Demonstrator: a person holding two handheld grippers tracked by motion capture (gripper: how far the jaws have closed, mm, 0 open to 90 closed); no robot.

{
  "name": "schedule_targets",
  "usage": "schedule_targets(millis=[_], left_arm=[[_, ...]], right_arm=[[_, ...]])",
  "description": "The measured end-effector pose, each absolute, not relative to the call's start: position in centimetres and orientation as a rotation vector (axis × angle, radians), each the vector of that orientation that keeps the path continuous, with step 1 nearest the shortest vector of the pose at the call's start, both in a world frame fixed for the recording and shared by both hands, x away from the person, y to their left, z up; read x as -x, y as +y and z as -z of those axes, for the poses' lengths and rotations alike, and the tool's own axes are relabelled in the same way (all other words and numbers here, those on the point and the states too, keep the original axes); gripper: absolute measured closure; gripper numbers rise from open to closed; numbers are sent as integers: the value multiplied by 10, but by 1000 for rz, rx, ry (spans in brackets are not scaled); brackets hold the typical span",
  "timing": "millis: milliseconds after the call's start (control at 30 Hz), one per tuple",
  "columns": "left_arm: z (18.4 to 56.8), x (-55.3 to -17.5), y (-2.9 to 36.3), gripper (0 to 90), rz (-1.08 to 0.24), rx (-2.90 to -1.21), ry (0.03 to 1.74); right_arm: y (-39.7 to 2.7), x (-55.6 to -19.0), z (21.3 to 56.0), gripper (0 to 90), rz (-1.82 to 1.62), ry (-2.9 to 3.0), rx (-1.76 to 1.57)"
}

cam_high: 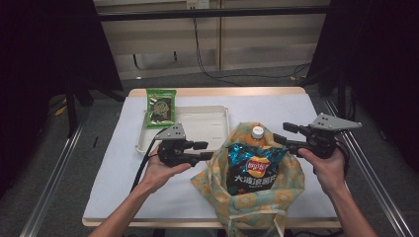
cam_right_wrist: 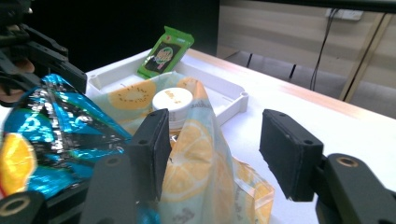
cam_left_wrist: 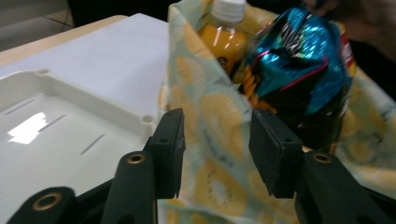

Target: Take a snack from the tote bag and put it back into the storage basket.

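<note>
- Nearest the camera I have the fruit-print bag (cam_high: 247, 192), slumped open at the table's front edge, with a blue chip packet (cam_high: 254, 168) and an orange drink bottle (cam_high: 257, 134) standing up out of its mouth.
- Left gripper (cam_high: 203, 150): my jaws stand apart, and in the left gripper view the bag's near wall (cam_left_wrist: 215, 135) runs up between the fingers (cam_left_wrist: 170, 144) without either pad pressing on it. So nothing is gripped here. The white tray (cam_high: 207, 123) lies just outside my left finger, and a green snack pack (cam_high: 161, 107) rests on its far corner.
- Right gripper (cam_high: 281, 138): jaws parted as well. In the right gripper view the bag's rim (cam_right_wrist: 201, 154) rises just inside one finger (cam_right_wrist: 152, 149) and may brush it, while the other pad stands well clear over bare table. No hold here either.
- My reading: I am at the stage of taking the bag's rim from both sides, either to spread the mouth or to gather it.
- Next move, as I judge it: ease each gripper in until cloth alone sits between the pads, then close, keeping clear of the packet and the bottle cap.
</note>
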State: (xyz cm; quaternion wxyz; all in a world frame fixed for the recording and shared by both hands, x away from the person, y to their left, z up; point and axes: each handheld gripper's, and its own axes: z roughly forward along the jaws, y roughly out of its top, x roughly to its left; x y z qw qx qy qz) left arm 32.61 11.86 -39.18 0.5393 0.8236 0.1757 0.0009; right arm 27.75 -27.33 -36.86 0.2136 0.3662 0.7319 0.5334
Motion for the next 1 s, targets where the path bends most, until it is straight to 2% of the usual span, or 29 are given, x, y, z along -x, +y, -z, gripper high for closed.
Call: schedule_targets(millis=[233, 300, 367, 467, 500, 533, 667, 1000], left_arm=[[398, -327, 96, 469, 33, -1998, 385], [403, -328, 91, 467, 38, -2023, 377], [408, -329, 88, 478, 44, -2035, 379], [413, -331, 84, 549, 35, -2060, 389], [415, -332, 84, 577, 38, -2058, 389], [416, -332, 83, 664, 37, -2062, 379], [420, -332, 81, 898, 36, -2076, 369], [434, -338, 100, 900, 27, -2119, 467]], right_arm=[[-261, -291, 377, 462, -1473, 2102, -1032], [-258, -294, 380, 570, -1457, 2147, -1025], [-257, -296, 381, 735, -1449, 2175, -1028], [-261, -295, 380, 886, -1433, 2147, -1039], [-263, -294, 381, 898, -1436, 2139, -1039], [-265, -294, 381, 900, -1425, 2138, -1038], [-274, -294, 386, 900, -1406, 2104, -1071], [-285, -278, 420, 900, -1350, 2129, -1098]])
